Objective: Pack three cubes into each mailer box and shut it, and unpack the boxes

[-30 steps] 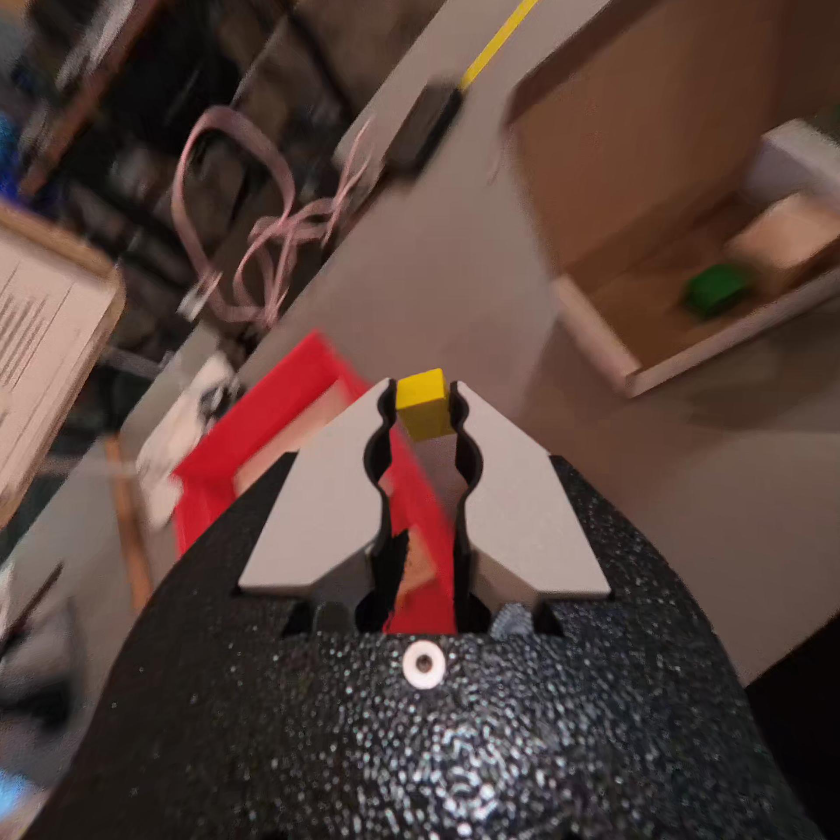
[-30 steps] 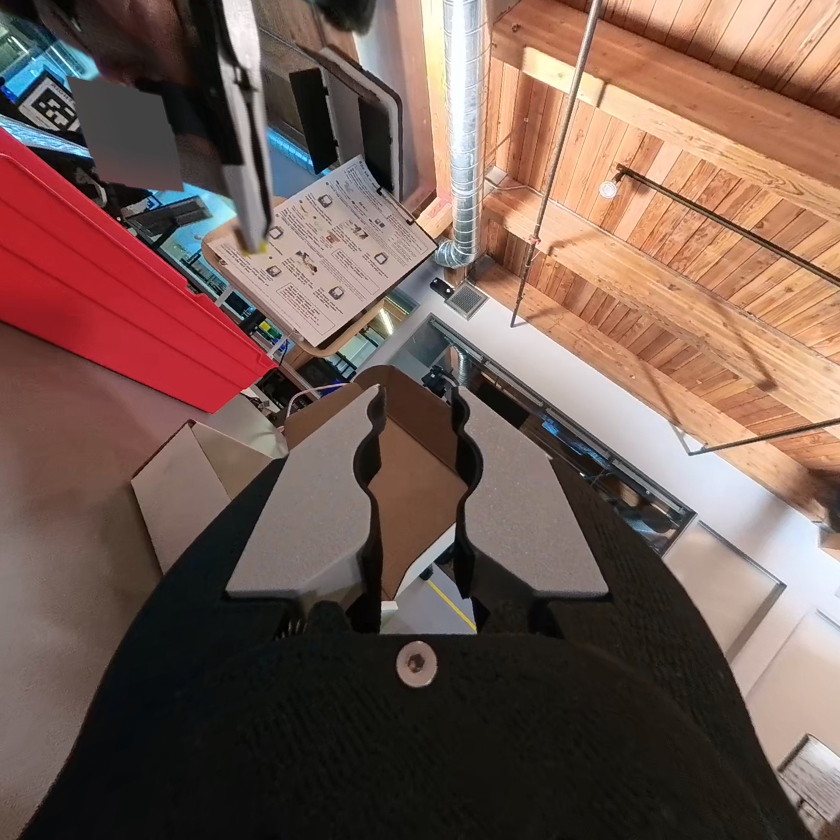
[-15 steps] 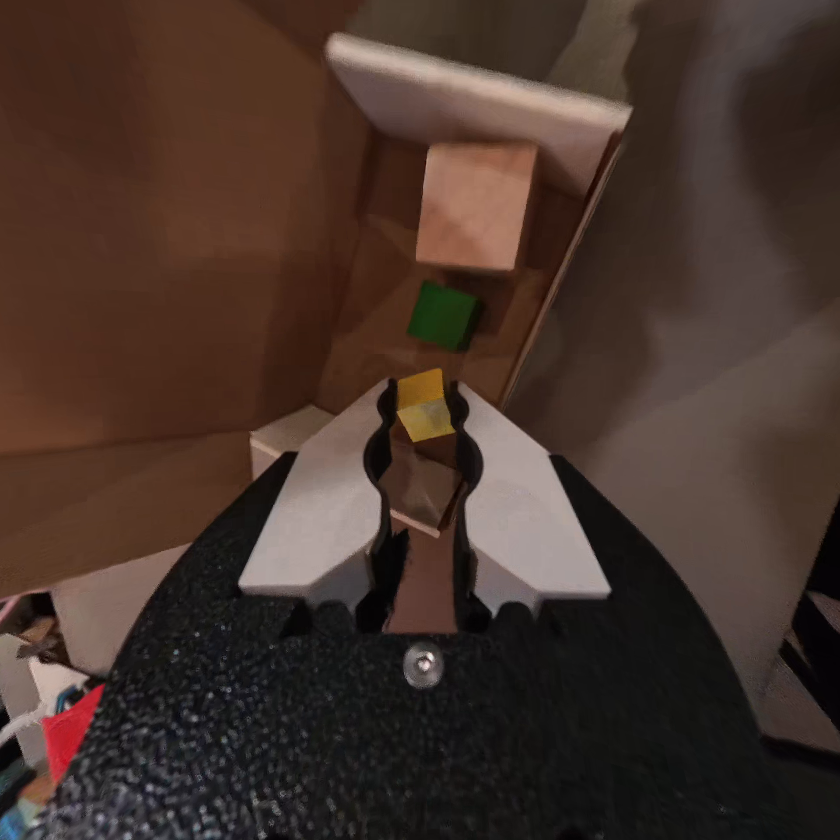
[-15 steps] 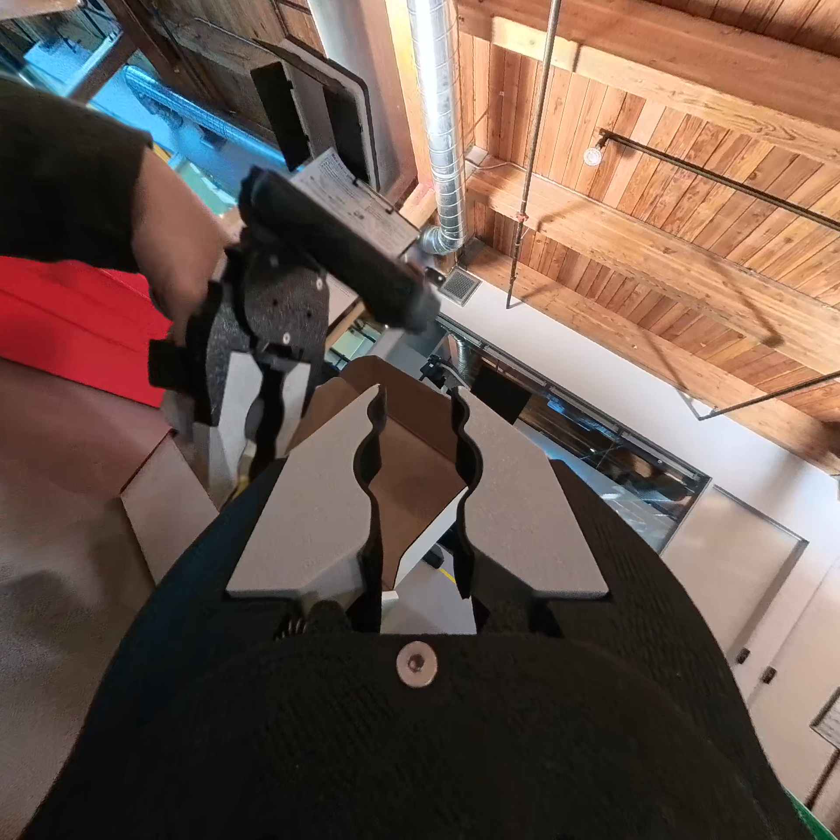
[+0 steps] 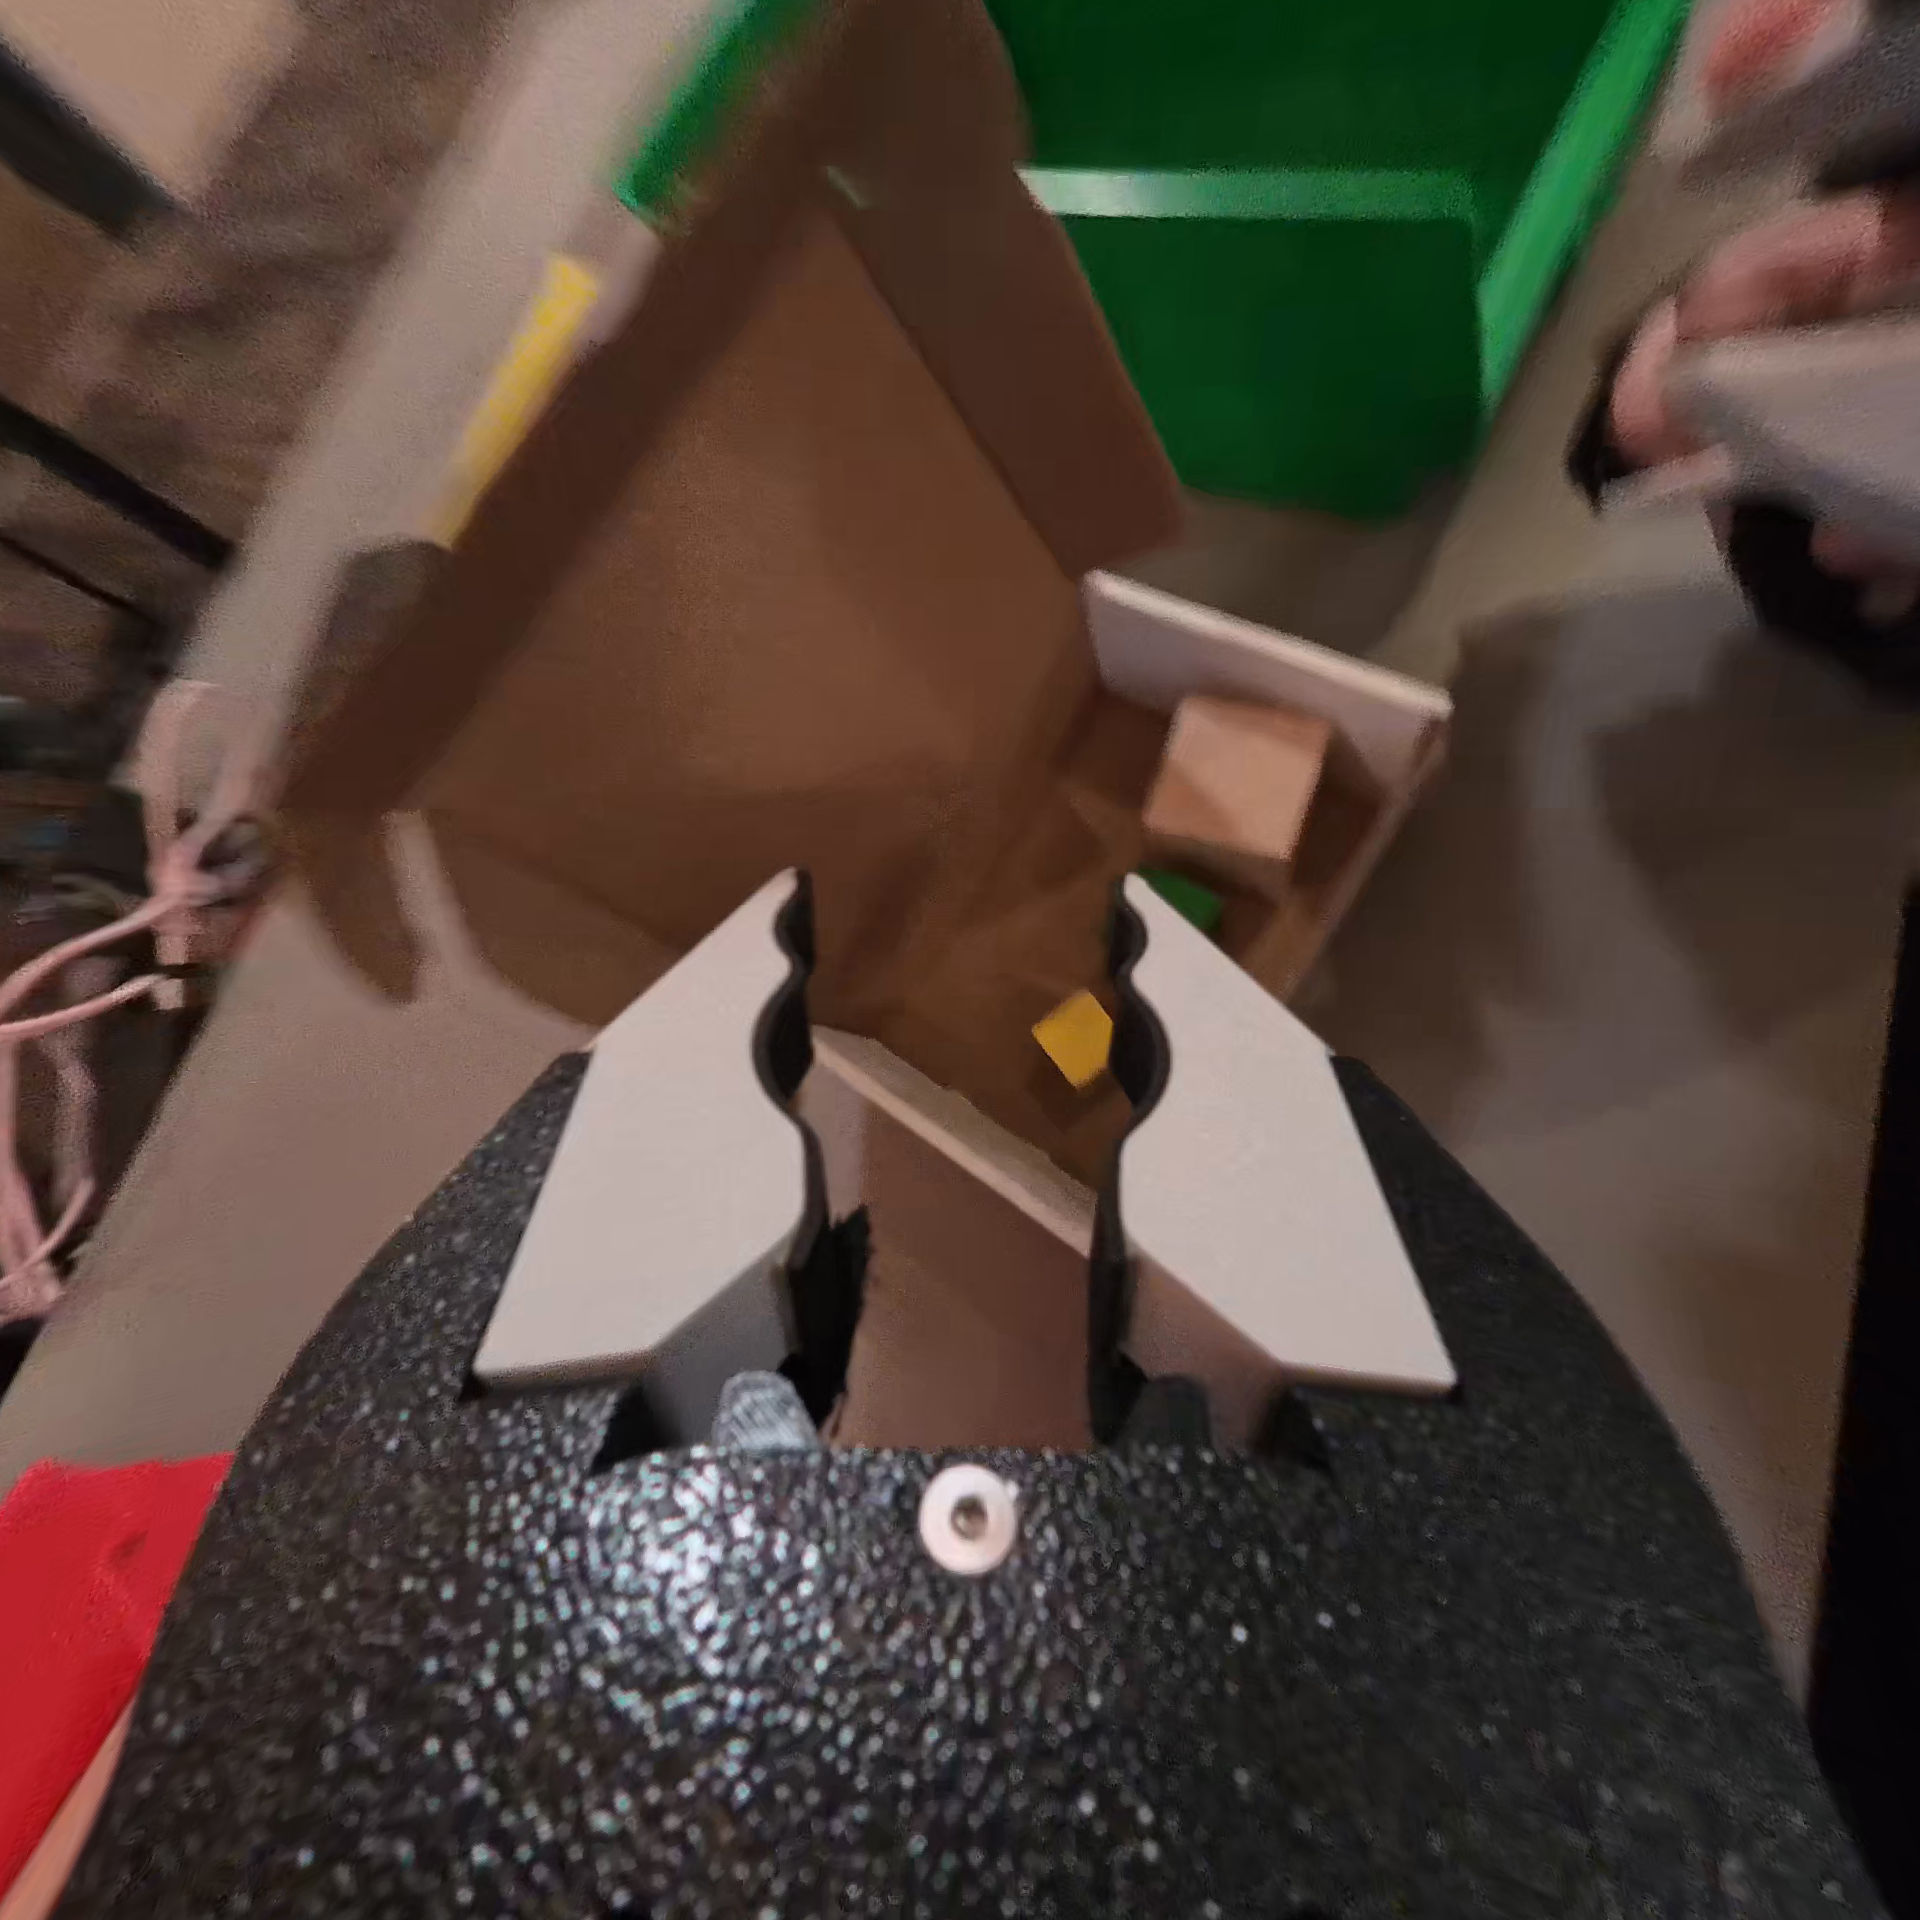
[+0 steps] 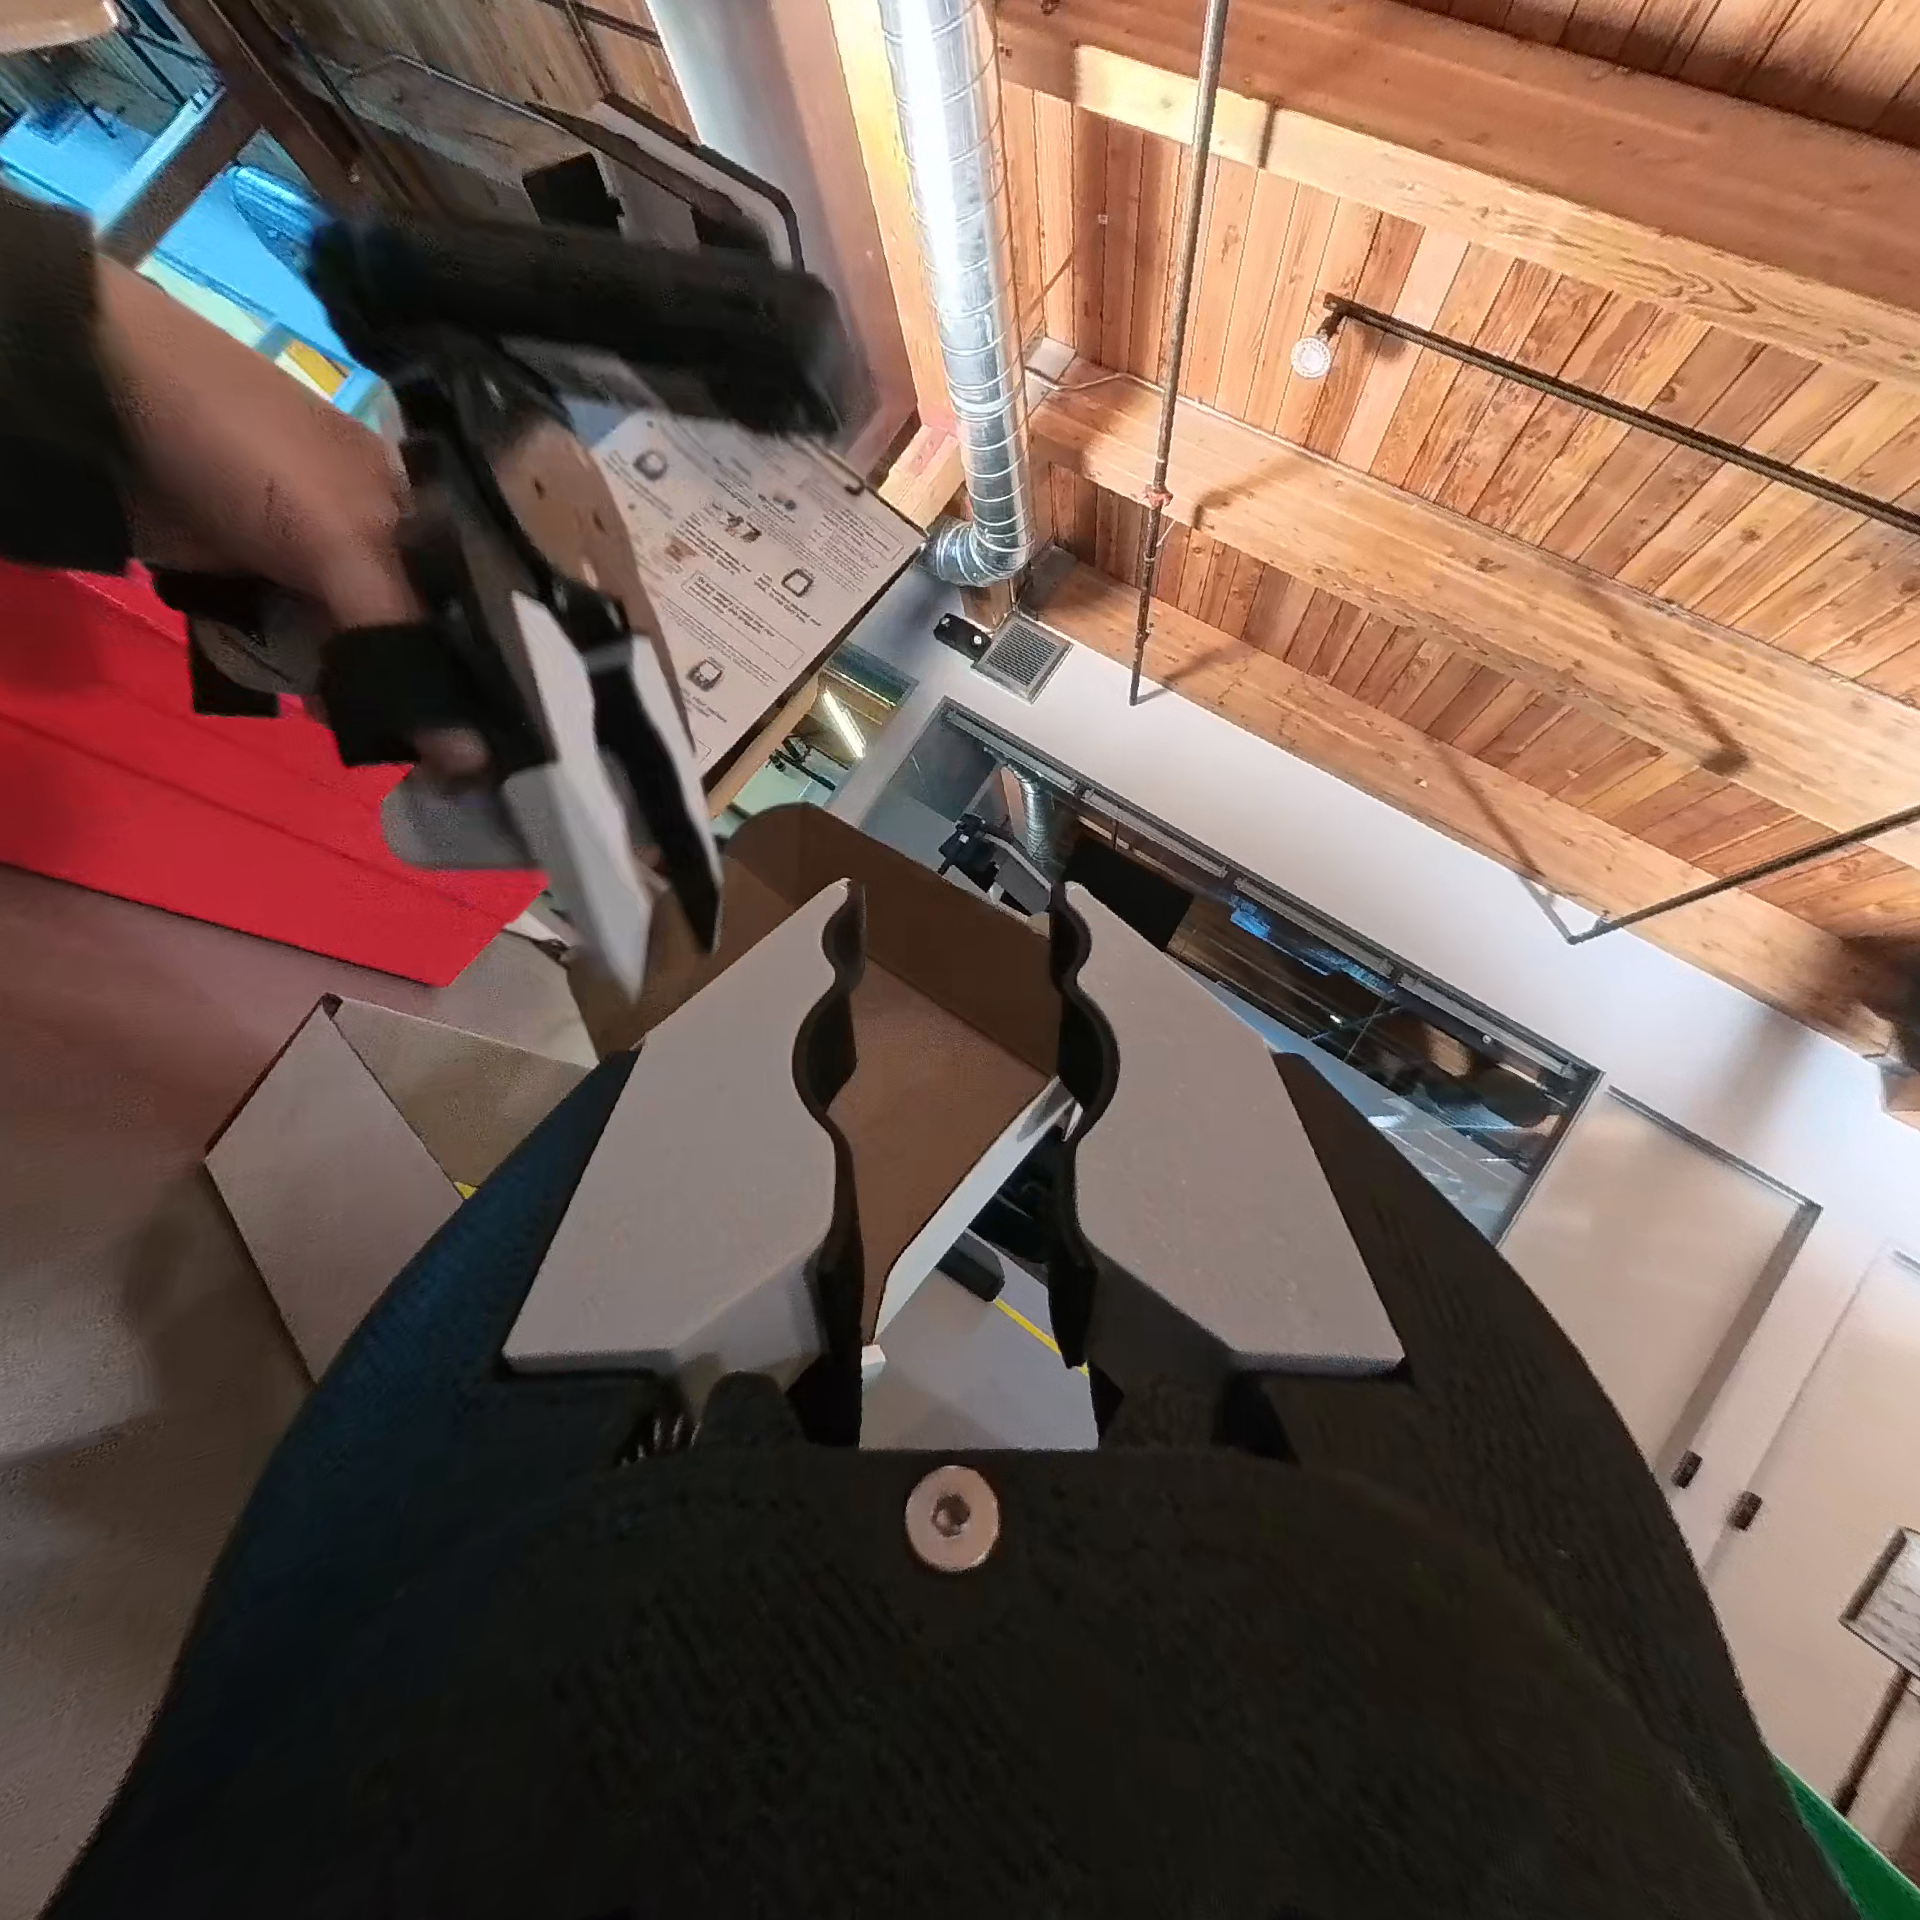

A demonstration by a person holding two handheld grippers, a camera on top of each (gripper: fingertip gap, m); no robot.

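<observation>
On the grey table (image 5: 1558, 1039), my spread, empty left tongs (image 5: 961, 914) hung above the mailer box (image 5: 1268, 665), my right tongs (image 6: 956, 904) gaped empty too, and the loose yellow cube (image 5: 1073, 1037) might have bounced over the near wall.

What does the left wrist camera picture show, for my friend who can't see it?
The left tool is wide open above an open cardboard mailer box. Inside lie a small yellow cube, a green cube and a bigger wooden cube. A green bin stands behind.

matt cardboard mailer box (image 5: 790, 582), wooden cube (image 5: 1231, 779).
</observation>
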